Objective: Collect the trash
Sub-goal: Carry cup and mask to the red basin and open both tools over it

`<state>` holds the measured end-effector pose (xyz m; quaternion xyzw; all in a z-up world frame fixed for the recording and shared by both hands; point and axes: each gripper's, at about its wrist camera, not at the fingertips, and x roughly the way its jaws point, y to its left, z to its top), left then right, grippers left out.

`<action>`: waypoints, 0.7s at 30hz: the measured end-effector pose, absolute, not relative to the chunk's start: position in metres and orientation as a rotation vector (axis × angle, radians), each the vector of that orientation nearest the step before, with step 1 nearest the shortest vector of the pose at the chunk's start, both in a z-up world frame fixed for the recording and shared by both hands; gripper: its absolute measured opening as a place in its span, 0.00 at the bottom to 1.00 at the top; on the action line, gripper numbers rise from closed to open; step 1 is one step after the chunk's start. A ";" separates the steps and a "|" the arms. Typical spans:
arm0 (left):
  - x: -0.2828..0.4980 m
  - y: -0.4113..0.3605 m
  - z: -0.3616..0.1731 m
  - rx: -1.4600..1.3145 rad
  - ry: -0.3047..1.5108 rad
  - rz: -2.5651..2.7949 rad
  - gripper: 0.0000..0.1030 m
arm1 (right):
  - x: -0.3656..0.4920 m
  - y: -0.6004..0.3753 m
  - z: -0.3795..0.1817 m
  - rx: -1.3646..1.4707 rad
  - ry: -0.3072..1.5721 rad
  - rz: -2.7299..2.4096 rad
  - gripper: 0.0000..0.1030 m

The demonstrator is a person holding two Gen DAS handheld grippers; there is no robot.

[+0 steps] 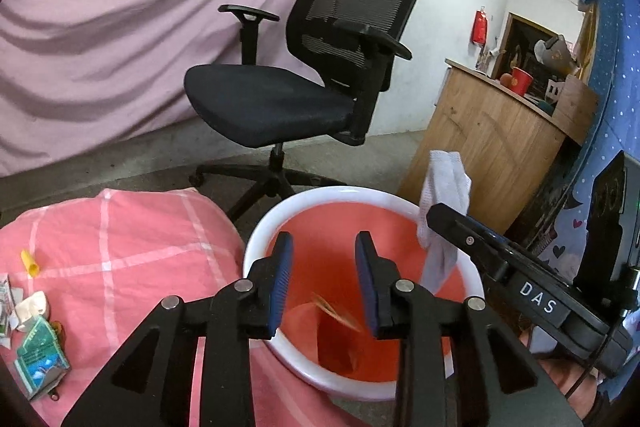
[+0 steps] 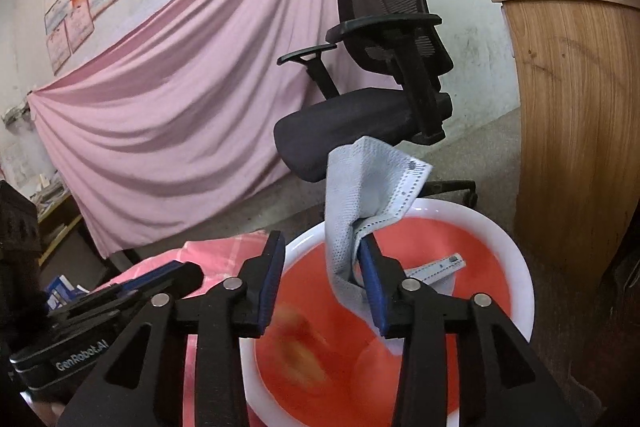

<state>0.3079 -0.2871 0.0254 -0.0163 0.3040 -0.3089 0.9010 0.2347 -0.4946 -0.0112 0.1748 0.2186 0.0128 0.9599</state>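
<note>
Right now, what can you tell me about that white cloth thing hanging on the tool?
It looks like a face mask, pale blue-white with a dotted texture and stitched edges. It is crumpled and folded, draped over one finger of the right tool, whose jaws stand open, so nothing pinches it. It hangs above the bin, which is red inside with a white rim. The left camera shows it dangling over the rim.

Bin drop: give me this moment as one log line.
left tongs: open, empty, over bin | wrapper: falling inside | right tongs: open, face mask clinging to one finger | bed: trash remains
</note>
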 end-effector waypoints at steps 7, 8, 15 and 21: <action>0.303 -0.262 0.024 -0.076 0.606 -0.569 0.32 | 0.236 -0.495 -0.012 0.364 0.457 0.031 0.68; 0.302 -0.256 0.025 -0.080 0.602 -0.555 0.32 | 0.236 -0.495 -0.013 0.368 0.458 0.034 0.73; 0.290 -0.220 0.031 -0.121 0.556 -0.469 0.52 | 0.241 -0.491 -0.014 0.383 0.493 0.064 1.00; 0.279 -0.186 0.035 -0.152 0.532 -0.395 0.55 | 0.253 -0.480 -0.023 0.383 0.593 0.093 1.00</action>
